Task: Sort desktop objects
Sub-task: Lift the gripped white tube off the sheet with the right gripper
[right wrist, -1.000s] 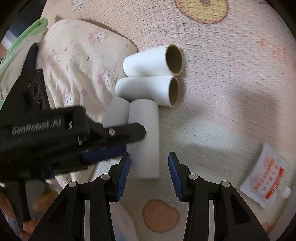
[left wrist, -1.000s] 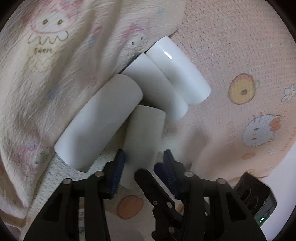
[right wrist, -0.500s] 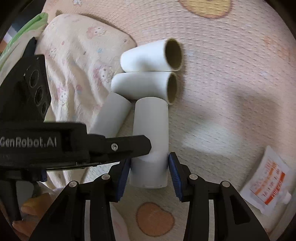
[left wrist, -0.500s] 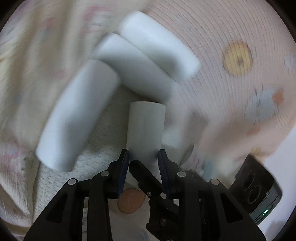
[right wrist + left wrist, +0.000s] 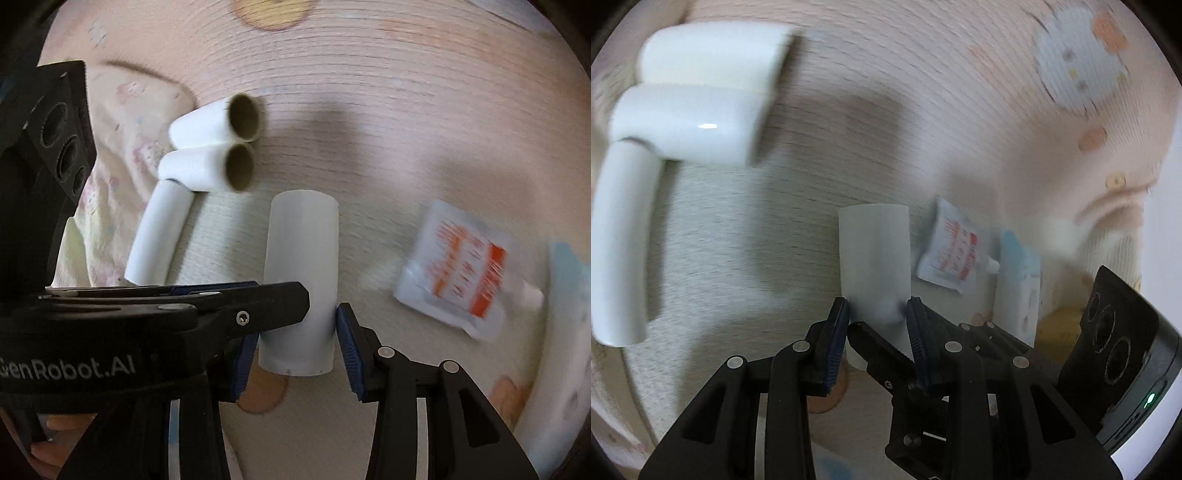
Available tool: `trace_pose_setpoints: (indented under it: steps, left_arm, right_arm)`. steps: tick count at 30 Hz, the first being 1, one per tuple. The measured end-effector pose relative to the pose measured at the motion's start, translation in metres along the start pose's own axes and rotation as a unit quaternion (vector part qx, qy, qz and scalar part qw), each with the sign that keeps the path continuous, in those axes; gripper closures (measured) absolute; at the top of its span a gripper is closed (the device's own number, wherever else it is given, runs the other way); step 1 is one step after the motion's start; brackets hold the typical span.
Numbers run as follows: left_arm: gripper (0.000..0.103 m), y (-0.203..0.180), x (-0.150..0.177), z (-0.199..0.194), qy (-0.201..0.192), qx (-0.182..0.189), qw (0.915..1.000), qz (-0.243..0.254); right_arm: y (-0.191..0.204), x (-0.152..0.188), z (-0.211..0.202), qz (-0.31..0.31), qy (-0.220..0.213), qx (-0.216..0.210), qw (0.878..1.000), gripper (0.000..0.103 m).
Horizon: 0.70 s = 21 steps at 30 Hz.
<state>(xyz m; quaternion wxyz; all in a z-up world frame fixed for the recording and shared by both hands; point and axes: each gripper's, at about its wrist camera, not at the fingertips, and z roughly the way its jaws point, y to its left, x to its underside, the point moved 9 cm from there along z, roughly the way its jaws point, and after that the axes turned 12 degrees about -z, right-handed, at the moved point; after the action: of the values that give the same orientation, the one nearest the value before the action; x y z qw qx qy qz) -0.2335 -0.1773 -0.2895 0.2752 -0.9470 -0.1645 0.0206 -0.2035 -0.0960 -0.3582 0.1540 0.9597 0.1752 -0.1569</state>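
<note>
A pink knitted blanket (image 5: 406, 110) with cartoon prints covers the surface. A white tube (image 5: 301, 280) sits pinched at its near end by both grippers at once: the right gripper (image 5: 295, 341) clamps its sides, and the left gripper (image 5: 877, 325) clamps it too, reaching in from the tube's left in the right wrist view. Three more white tubes (image 5: 207, 158) lie clustered beyond and left of that tube, apart from it. A red-printed sachet (image 5: 461, 269) lies to its right.

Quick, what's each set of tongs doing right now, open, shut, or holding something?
Left tongs: shut on the white tube.
Right tongs: shut on the same white tube.
</note>
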Motion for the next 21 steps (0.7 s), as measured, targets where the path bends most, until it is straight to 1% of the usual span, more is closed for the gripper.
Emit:
trace_pose_setpoints:
  steps: [3, 5, 8, 10, 11, 12, 14, 15, 17, 19, 21]
  left_arm:
    - [0.068, -0.011, 0.013, 0.007, -0.007, 0.001, 0.9996, 0.027]
    - [0.068, -0.015, 0.024, 0.010, -0.005, 0.009, 0.9993, 0.037]
    - [0.068, -0.019, 0.036, 0.016, 0.016, 0.026, 0.9990, 0.033]
    - [0.068, -0.023, 0.043, 0.020, 0.033, 0.027, 0.9980, 0.046]
    - [0.068, -0.022, 0.045, 0.019, 0.035, 0.027, 0.9977, 0.051]
    - [0.068, -0.023, 0.047, 0.019, 0.033, 0.028, 0.9975, 0.055]
    - [0.068, -0.026, 0.052, 0.020, 0.035, 0.032, 0.9973, 0.055]
    - [0.068, -0.026, 0.054, 0.021, 0.038, 0.034, 0.9972, 0.054]
    - [0.068, -0.030, 0.061, 0.026, 0.049, 0.040, 0.9965, 0.055]
    - [0.068, -0.032, 0.066, 0.030, 0.064, 0.040, 0.9952, 0.063]
    - [0.067, -0.038, 0.074, 0.035, 0.080, 0.047, 0.9929, 0.073]
  right_arm:
    - [-0.017, 0.010, -0.009, 0.041, -0.006, 0.002, 0.999, 0.064]
    - [-0.023, 0.017, -0.014, 0.052, -0.005, 0.002, 0.999, 0.064]
    - [-0.028, 0.028, -0.023, 0.046, -0.004, 0.012, 0.999, 0.064]
    - [-0.029, 0.036, -0.027, 0.046, -0.001, 0.016, 0.999, 0.064]
    - [-0.029, 0.041, -0.030, 0.045, 0.002, 0.015, 0.999, 0.064]
    - [-0.034, 0.047, -0.034, 0.048, 0.003, 0.012, 0.999, 0.064]
    - [-0.026, 0.073, -0.043, 0.058, 0.003, 0.005, 0.998, 0.064]
    - [-0.028, 0.078, -0.044, 0.059, 0.002, 0.004, 0.998, 0.064]
    - [-0.035, 0.116, -0.058, 0.060, 0.004, 0.004, 0.998, 0.063]
    - [-0.040, 0.128, -0.064, 0.068, 0.007, 0.006, 0.998, 0.063]
    - [-0.046, 0.134, -0.064, 0.082, 0.008, 0.008, 0.997, 0.063]
